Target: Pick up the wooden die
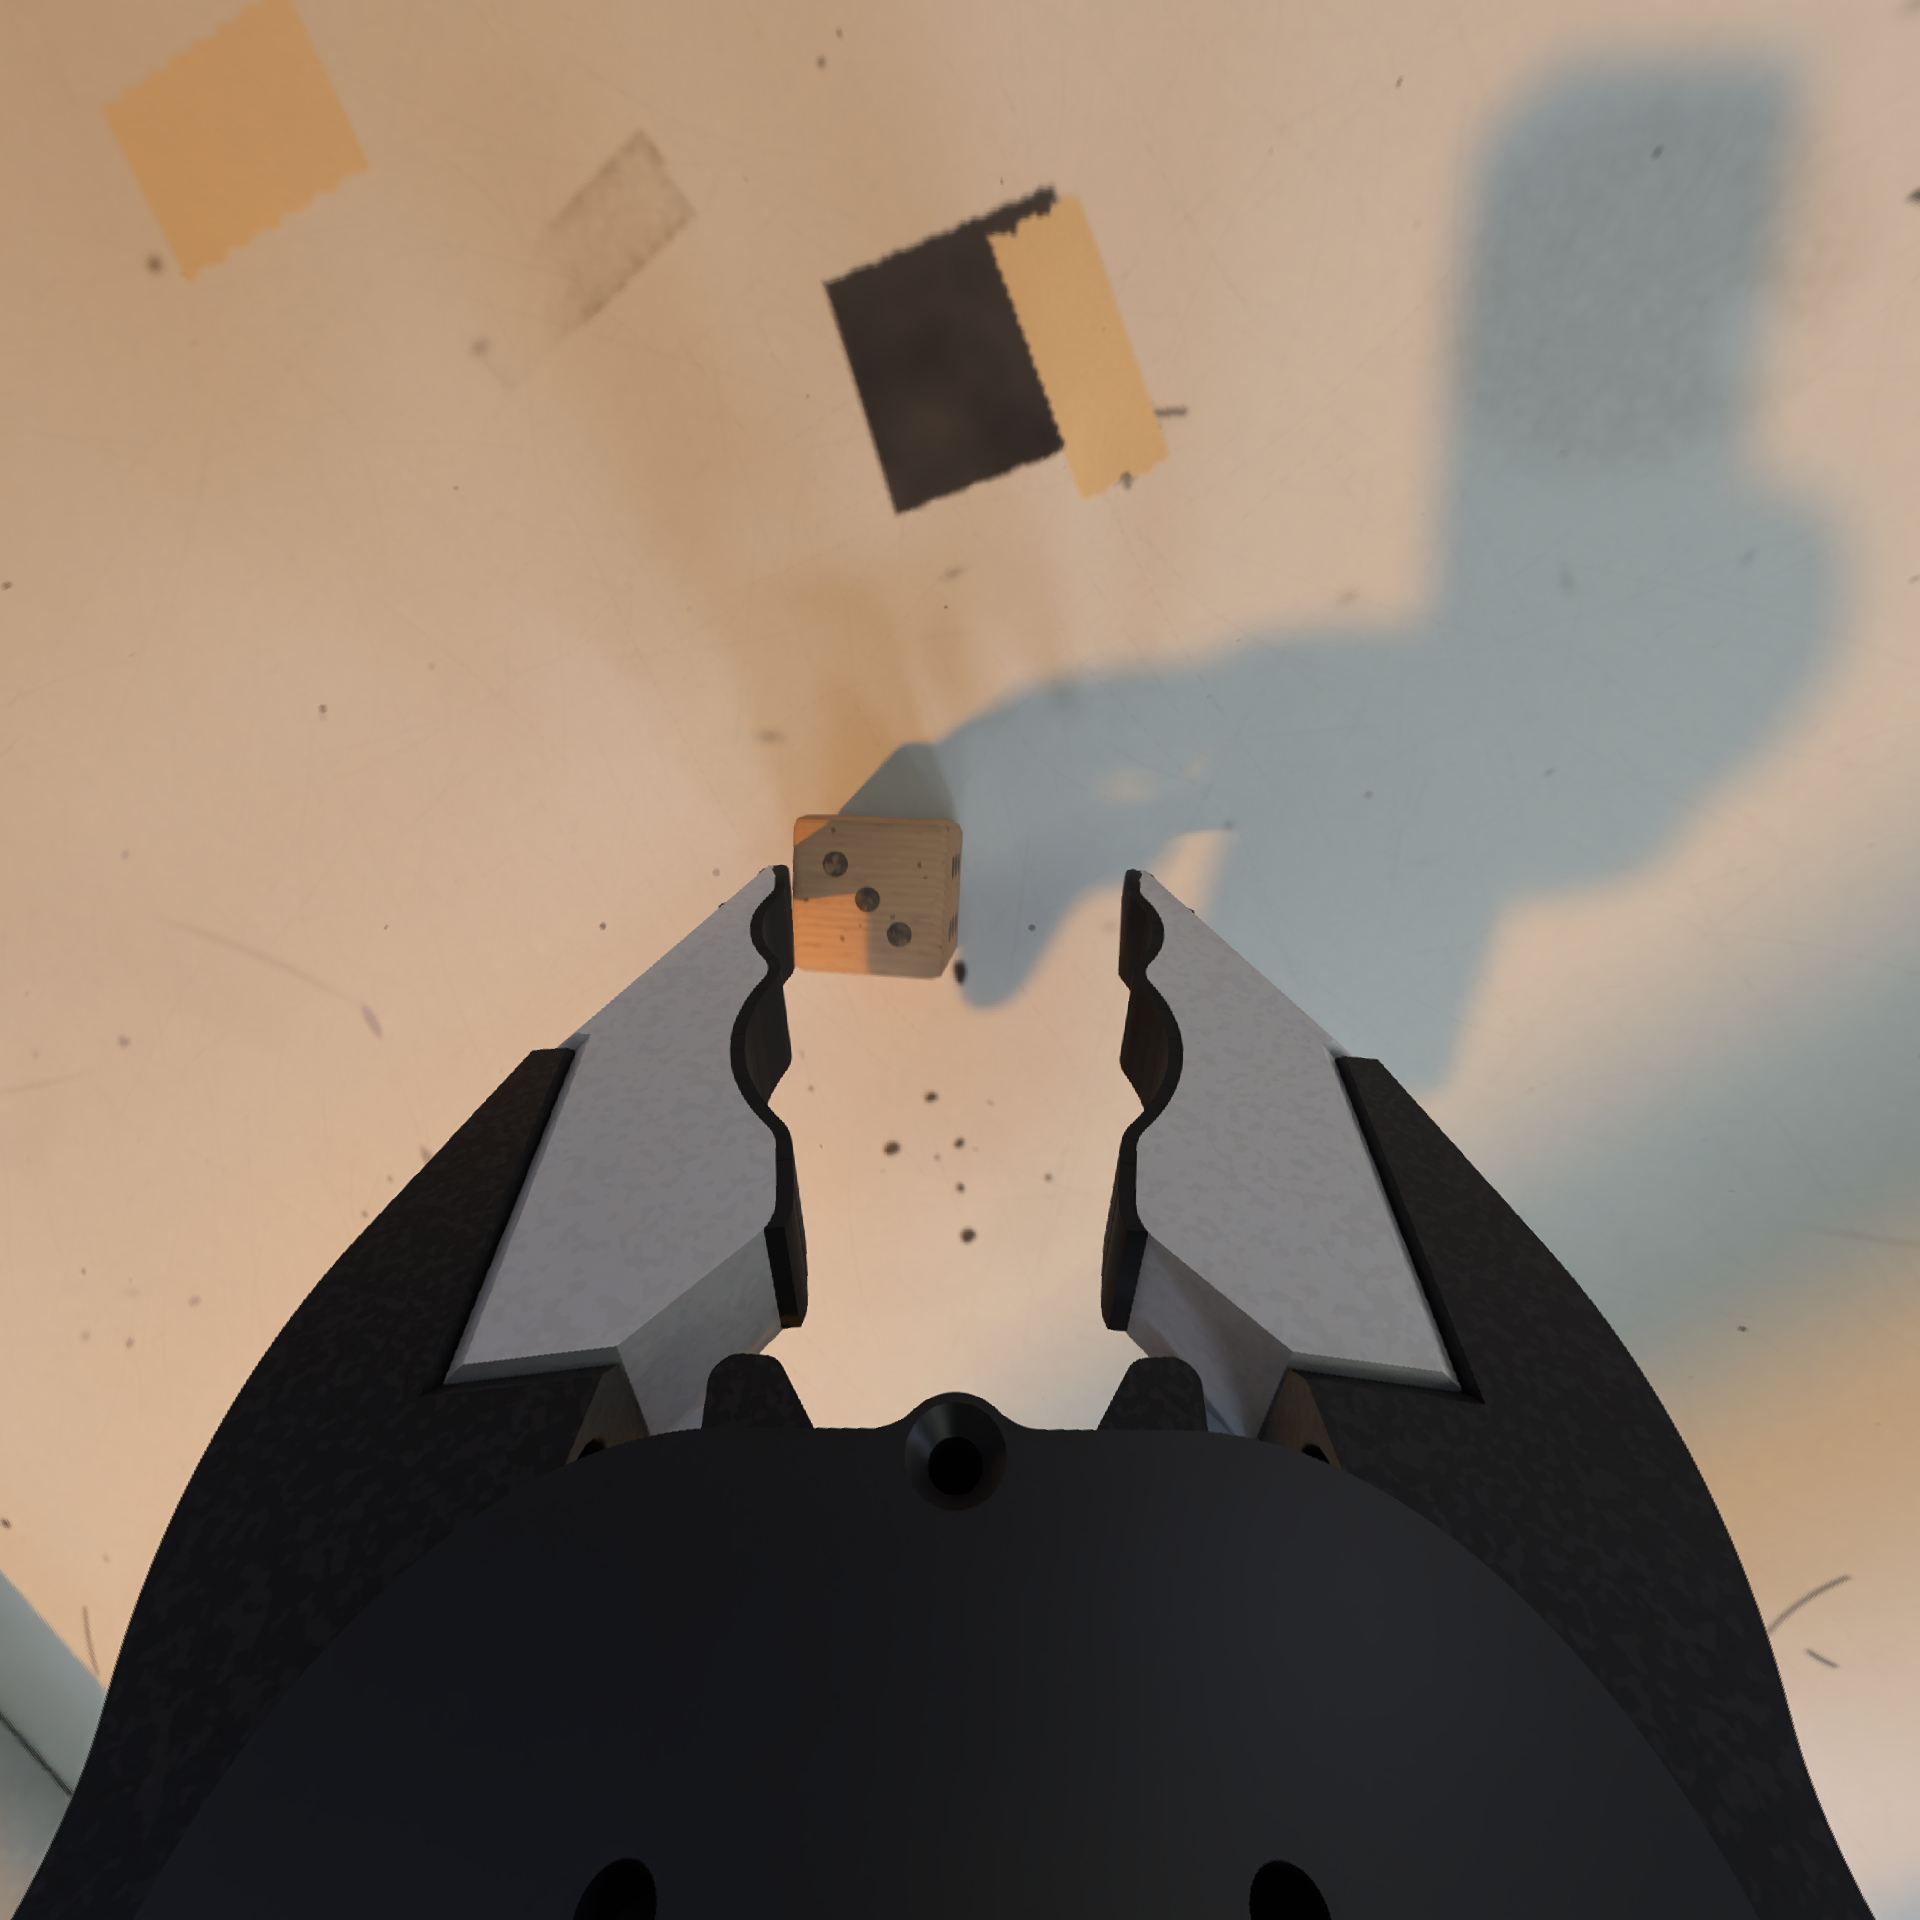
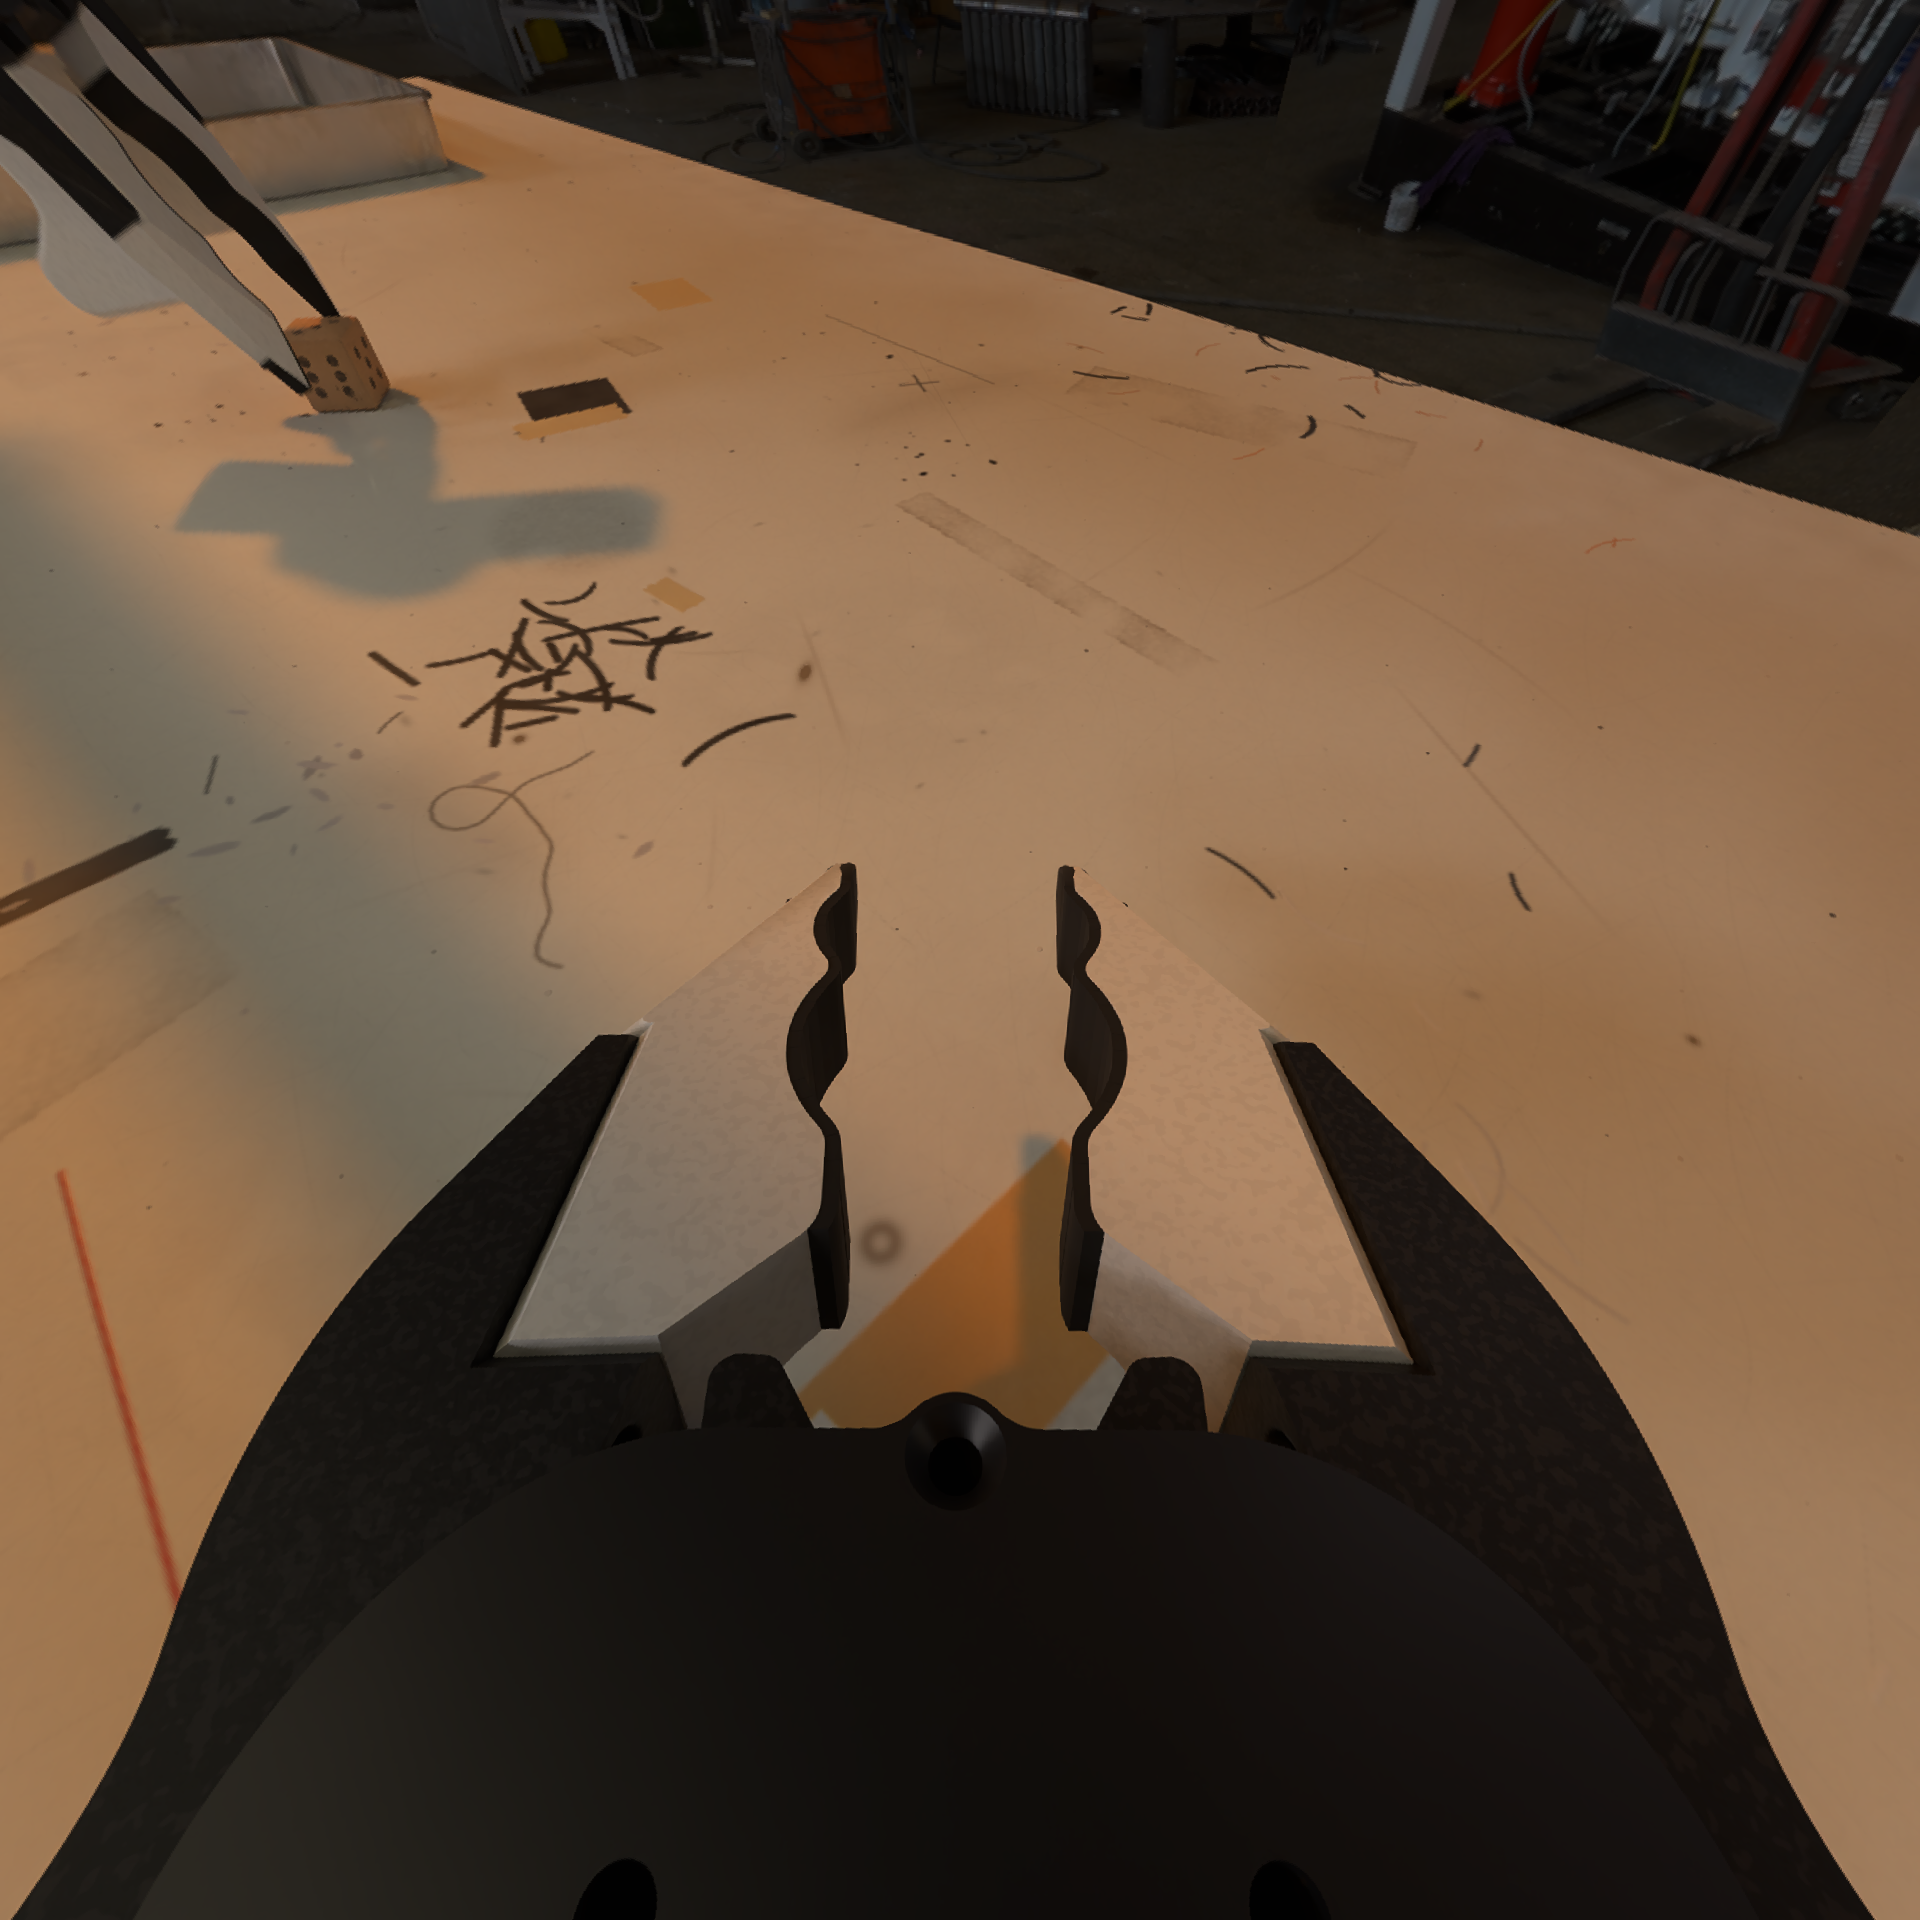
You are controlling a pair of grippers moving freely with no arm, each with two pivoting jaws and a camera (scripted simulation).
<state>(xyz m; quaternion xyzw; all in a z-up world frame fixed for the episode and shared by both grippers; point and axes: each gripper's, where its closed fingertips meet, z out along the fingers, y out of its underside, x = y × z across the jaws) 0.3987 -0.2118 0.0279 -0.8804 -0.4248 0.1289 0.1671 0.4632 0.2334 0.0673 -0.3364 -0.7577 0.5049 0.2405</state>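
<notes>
The wooden die rests on the tan tabletop, its top face showing three dark pips. My left gripper is open and points down over it. The die sits between the fingertips, close against the left fingertip, with a wide gap to the right one. In the right wrist view the die is far off at the upper left, with the left gripper's fingers straddling it. My right gripper is open and empty, low over the table, far from the die.
A black and tan patch and a tan square mark the table beyond the die. A metal tray stands at the far left corner. Black scraps lie mid-table. The table's far edge runs diagonally, with workshop clutter beyond.
</notes>
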